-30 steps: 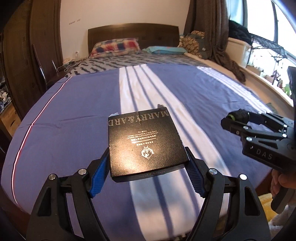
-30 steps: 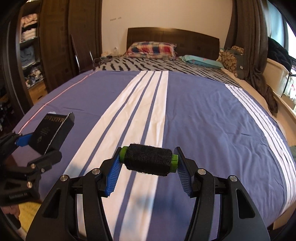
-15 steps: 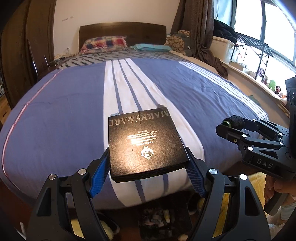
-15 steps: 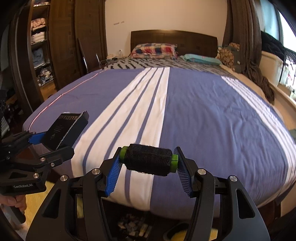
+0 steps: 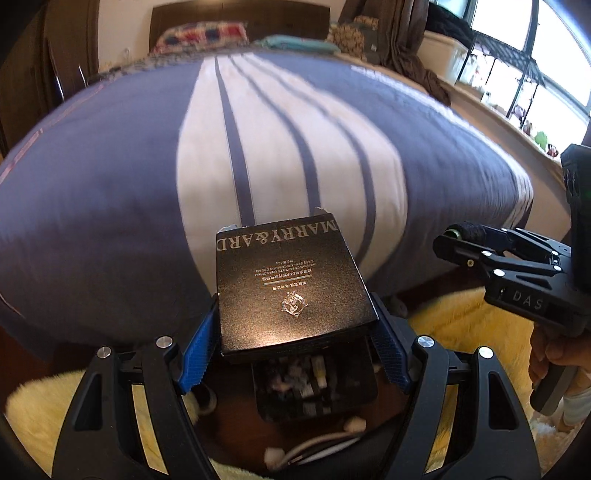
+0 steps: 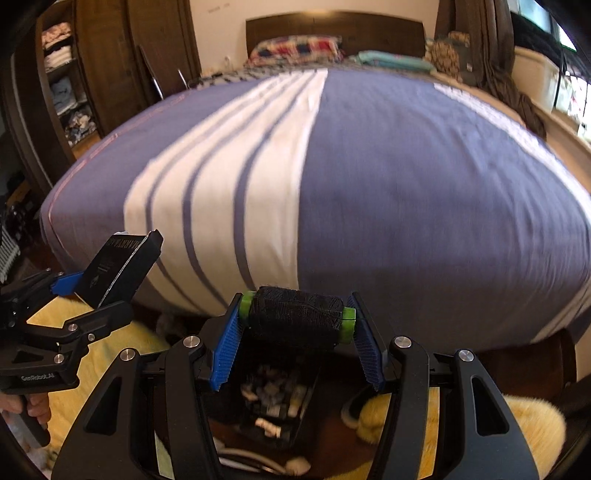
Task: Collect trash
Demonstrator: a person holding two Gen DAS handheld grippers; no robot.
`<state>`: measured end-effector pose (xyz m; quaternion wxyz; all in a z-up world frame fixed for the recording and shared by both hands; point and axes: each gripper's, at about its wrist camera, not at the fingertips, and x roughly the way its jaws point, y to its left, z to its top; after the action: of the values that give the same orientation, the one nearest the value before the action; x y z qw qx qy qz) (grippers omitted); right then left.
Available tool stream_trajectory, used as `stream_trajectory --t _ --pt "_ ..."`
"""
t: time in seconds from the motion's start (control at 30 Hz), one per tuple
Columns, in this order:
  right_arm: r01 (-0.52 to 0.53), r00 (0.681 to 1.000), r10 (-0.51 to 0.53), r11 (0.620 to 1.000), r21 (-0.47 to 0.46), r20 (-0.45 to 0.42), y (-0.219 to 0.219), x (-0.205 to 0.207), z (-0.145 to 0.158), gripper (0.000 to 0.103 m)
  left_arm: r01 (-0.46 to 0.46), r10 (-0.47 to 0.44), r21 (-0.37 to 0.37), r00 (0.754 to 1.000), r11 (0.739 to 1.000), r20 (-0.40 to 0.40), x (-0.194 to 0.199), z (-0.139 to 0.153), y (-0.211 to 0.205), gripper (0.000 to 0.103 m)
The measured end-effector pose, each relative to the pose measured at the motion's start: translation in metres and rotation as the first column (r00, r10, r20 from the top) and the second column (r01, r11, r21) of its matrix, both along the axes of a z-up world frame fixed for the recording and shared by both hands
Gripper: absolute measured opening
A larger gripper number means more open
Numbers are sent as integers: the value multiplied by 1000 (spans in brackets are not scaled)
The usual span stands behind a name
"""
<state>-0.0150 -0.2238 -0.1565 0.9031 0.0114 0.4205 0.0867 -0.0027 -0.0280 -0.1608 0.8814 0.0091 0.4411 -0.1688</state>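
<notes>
In our left tongs (image 5: 295, 321) we hold a flat black box (image 5: 291, 284), its sides pinched between the blue pads (image 5: 197, 354); in our right tongs (image 6: 295, 332) we clamp a spool of black thread (image 6: 295, 314) endwise by its green ends. Both tongs tilt downward past the foot of the bed (image 5: 110, 184). Directly below each load, on the dark floor, stands an open black bin (image 5: 317, 387) partly filled with small scraps, so box and spool hang above it, apart from it. Yellow fluffy rugs (image 5: 461, 325) lie on either side of the bin. Beyond, the bed's blue cover with white stripes runs up to a plaid pillow (image 6: 295, 48) and dark headboard (image 6: 332, 26). A wooden wardrobe (image 6: 103, 66) stands left, and a window (image 5: 535, 55) with curtains is to the right.
</notes>
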Motion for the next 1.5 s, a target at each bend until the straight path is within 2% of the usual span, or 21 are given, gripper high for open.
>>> stream_trajectory --t 0.33,0.77,1.3,1.33,1.4,1.5 --pt "17 990 -15 1000 10 -141 -4 -6 -55 57 34 -26 49 987 998 -161 0 -73 -10 72" --pt "-29 962 38 999 35 -272 18 7 -100 57 61 -39 68 955 996 -293 7 -123 -15 72" --pt "-40 936 60 997 64 -347 31 27 -127 58 81 -60 43 927 996 -371 18 -140 -16 73" --pt "-39 936 60 997 67 -348 30 28 -127 60 79 -56 46 925 996 -377 19 -142 -15 73" --pt "-34 938 55 997 67 -344 29 29 -126 73 73 -49 48 922 996 -384 19 -143 -14 80" --pt "-26 942 46 998 64 -331 29 28 -122 75 63 -41 45 924 997 -380 19 -142 -12 82"
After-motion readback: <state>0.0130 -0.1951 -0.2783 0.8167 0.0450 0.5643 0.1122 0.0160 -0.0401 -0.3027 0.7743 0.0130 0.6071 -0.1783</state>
